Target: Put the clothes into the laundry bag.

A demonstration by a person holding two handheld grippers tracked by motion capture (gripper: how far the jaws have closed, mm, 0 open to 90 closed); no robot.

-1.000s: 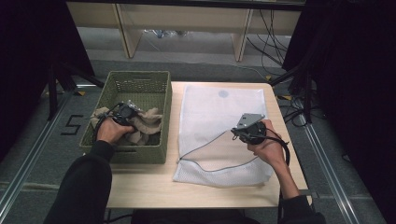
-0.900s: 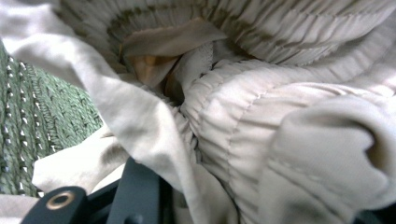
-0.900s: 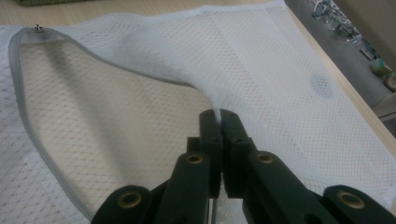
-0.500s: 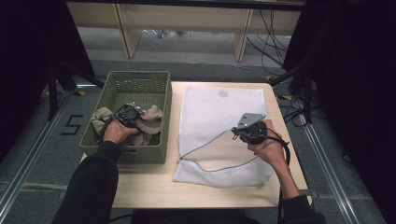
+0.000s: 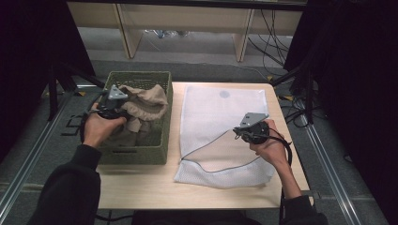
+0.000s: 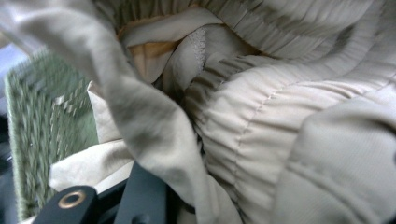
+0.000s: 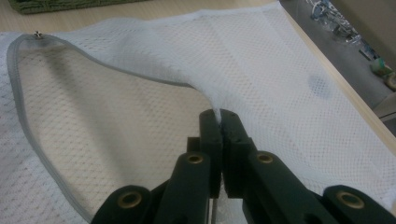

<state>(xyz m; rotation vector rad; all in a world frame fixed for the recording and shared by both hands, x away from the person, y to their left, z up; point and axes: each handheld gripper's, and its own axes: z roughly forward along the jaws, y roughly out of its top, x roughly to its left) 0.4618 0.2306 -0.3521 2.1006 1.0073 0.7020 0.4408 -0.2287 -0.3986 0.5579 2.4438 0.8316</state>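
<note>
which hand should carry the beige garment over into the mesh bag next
Left. The left tongs already grip the beige garment above the green basket, while the right tongs are pinched on the mesh bag, propping its mouth open.

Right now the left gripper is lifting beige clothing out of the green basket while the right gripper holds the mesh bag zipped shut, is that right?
Not quite: the mesh bag is held open, not zipped shut. The right gripper view shows the right gripper pinching its upper layer up, the mouth gaping. The rest stands.
</note>
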